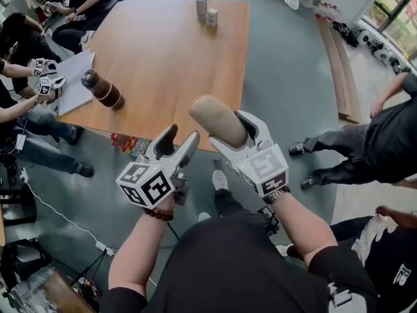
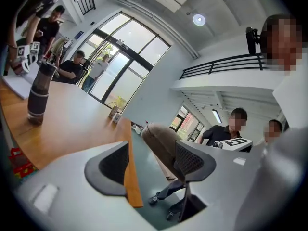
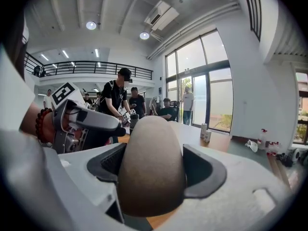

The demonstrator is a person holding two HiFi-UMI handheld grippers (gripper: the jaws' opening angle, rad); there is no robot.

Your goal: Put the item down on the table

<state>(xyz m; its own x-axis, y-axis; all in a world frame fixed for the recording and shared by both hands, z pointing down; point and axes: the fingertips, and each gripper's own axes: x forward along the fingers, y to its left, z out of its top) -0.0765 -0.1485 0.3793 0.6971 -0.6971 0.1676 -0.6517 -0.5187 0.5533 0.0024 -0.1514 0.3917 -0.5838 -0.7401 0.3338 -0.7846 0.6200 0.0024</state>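
My right gripper (image 1: 228, 128) is shut on a tan, round-ended item (image 1: 217, 120), held tilted above the near edge of the wooden table (image 1: 163, 51). In the right gripper view the item (image 3: 151, 165) fills the gap and both dark pads (image 3: 202, 170) press on its sides. My left gripper (image 1: 182, 134) hovers just left of it, open, with nothing between its fingers. In the left gripper view its jaws (image 2: 153, 162) stand apart over the table edge, and the tan item (image 2: 161, 141) shows beyond the right pad.
A dark brown bottle (image 1: 101, 89) stands near the table's left edge beside a white sheet (image 1: 75, 80). Two small cans (image 1: 206, 12) sit at the far end. Seated people with grippers (image 1: 45, 77) are at the left, and a person (image 1: 384, 142) stands at the right.
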